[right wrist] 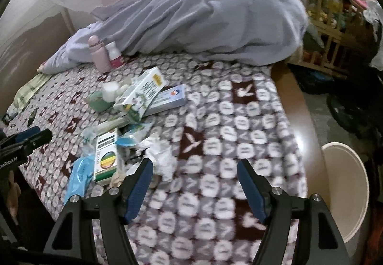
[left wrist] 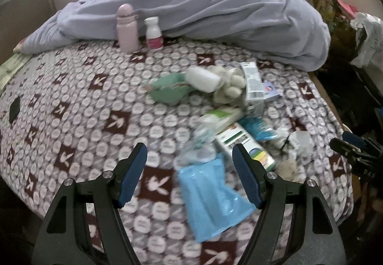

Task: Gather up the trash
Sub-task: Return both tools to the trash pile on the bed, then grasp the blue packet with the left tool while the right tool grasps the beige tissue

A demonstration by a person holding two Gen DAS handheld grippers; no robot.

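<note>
"enRobot.AI" on left gripper (right wrist: 26, 138)

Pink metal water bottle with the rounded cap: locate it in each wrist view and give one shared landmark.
Left wrist view: pink metal water bottle stands upper left of centre, against the lilac blanket.
Right wrist view: it stands upper left.
Shared landmark: white pill bottle with magenta label, immediately right of it.

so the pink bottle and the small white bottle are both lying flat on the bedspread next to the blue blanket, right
Not quite. The pink bottle and the small white bottle stand upright, not flat, as the left wrist view shows. The rest holds: they are side by side on the bedspread, next to the blue blanket.
</note>
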